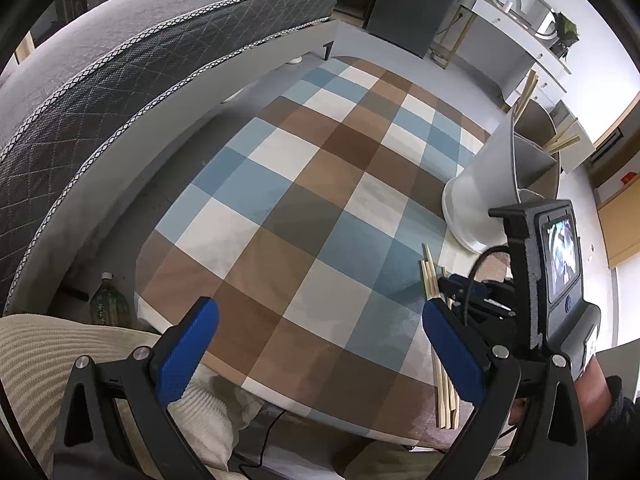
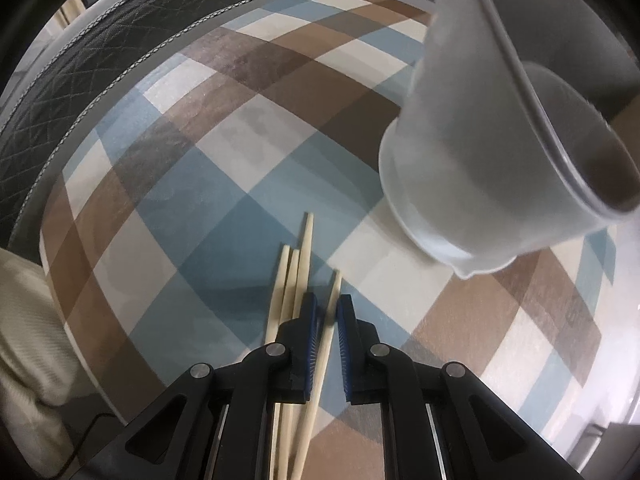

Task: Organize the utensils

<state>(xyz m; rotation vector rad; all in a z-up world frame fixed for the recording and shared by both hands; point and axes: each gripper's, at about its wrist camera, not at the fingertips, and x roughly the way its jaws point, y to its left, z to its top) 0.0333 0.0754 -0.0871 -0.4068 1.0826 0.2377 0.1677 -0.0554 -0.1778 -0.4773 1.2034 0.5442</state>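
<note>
At the far left a green-labelled bottle [image 1: 105,300] stands on the floor beside the bed [image 1: 120,60]; its label is too small to read. Next comes the left hand-held gripper [image 1: 320,344], released, its blue pads spread wide over the checked counter [image 1: 280,184] with nothing between them. Further right lie the loose chopsticks [image 2: 296,280] side by side on the counter, and the right hand-held gripper [image 2: 327,320] is nearly clenched around one chopstick [image 2: 326,340], which runs between its blue pads. The step in hand looks like picking a single chopstick from the pile. At the right stands the white utensil holder [image 2: 460,140], near the pile, with a few sticks already poking from it in the left wrist view. Next the stick must be lifted, tipped upright and carried over the holder's rim. No brand or writing is legible
</note>
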